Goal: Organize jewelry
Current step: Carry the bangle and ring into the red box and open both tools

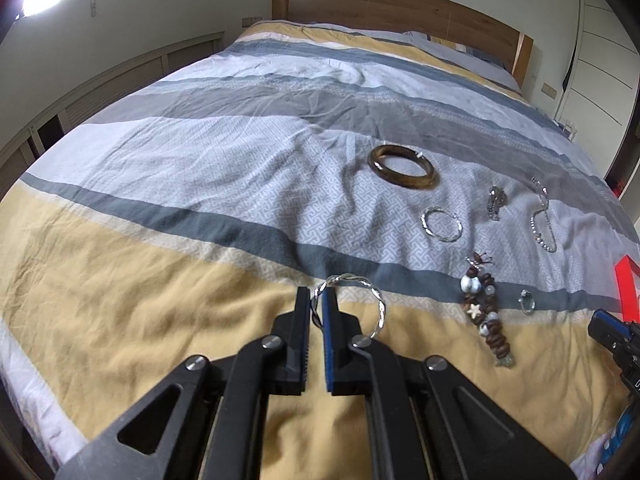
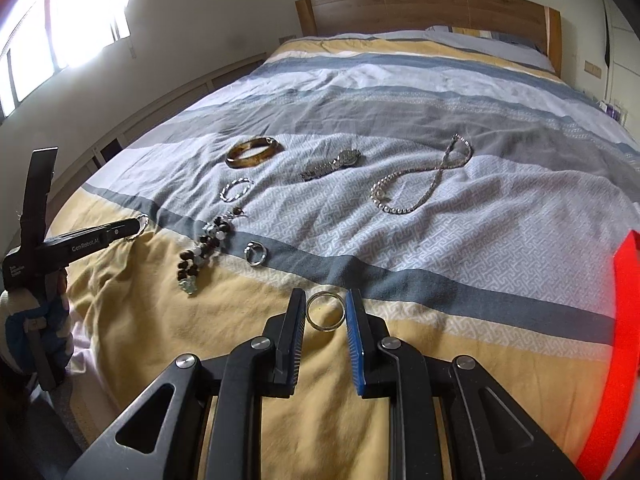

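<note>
My left gripper point(image 1: 317, 300) is shut on a twisted silver bangle point(image 1: 380, 304), held just above the yellow band of the bedspread; it also shows in the right wrist view point(image 2: 138, 226). My right gripper point(image 2: 325, 307) is shut on a plain silver ring point(image 2: 325, 311), its jaws touching the ring's two sides. On the bed lie a brown bangle point(image 1: 402, 166), a second twisted silver bangle point(image 1: 442, 224), a watch point(image 2: 332, 164), a silver chain necklace point(image 2: 424, 180), a brown beaded bracelet point(image 2: 204, 248) and a small ring point(image 2: 255, 253).
The striped bedspread point(image 1: 200, 160) covers a bed with a wooden headboard point(image 1: 400, 8). A red object point(image 2: 624, 340) stands at the right edge. A low cabinet runs along the left wall point(image 1: 80, 92) under a bright window.
</note>
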### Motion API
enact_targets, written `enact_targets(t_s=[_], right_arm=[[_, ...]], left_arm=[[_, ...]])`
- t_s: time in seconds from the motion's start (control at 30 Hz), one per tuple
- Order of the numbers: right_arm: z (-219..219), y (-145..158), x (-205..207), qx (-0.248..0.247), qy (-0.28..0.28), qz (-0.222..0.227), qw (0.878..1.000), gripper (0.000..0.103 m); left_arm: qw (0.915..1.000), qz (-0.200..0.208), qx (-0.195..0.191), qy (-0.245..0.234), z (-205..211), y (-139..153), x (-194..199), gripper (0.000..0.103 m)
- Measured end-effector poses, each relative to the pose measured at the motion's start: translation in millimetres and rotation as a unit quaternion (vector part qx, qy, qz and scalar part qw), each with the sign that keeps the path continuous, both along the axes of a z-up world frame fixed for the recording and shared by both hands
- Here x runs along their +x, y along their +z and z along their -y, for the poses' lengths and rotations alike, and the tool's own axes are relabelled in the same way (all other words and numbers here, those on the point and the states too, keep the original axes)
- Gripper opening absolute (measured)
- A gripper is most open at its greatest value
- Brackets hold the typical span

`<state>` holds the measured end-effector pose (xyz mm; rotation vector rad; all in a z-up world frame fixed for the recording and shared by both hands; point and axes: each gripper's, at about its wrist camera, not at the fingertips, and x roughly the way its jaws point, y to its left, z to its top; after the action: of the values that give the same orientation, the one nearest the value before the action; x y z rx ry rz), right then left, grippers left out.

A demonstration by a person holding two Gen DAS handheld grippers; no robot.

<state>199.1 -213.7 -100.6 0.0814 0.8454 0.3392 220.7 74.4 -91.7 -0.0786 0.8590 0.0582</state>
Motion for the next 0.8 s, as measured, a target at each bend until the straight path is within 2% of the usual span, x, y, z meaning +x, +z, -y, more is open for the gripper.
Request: enact_targets(t_s=[0.5,0.67,0.8], right_arm=[[16,80,-84,0.001,-0.019,0.061,0.998,0.020],[39,98,-113,0.005,-0.042,0.078,0.996,0.020],[70,106,-135,0.000,-0.069,0.087,0.994,0.020]], left_arm=[[0.9988,0.048,0.010,-0.003,-5,73,-79,0.005],[0.9974,0.068,0.007,-0.025,19,100,-99,0.005],[0.9950,0.080,-0.001,-0.059,54,120,-107,0.005]])
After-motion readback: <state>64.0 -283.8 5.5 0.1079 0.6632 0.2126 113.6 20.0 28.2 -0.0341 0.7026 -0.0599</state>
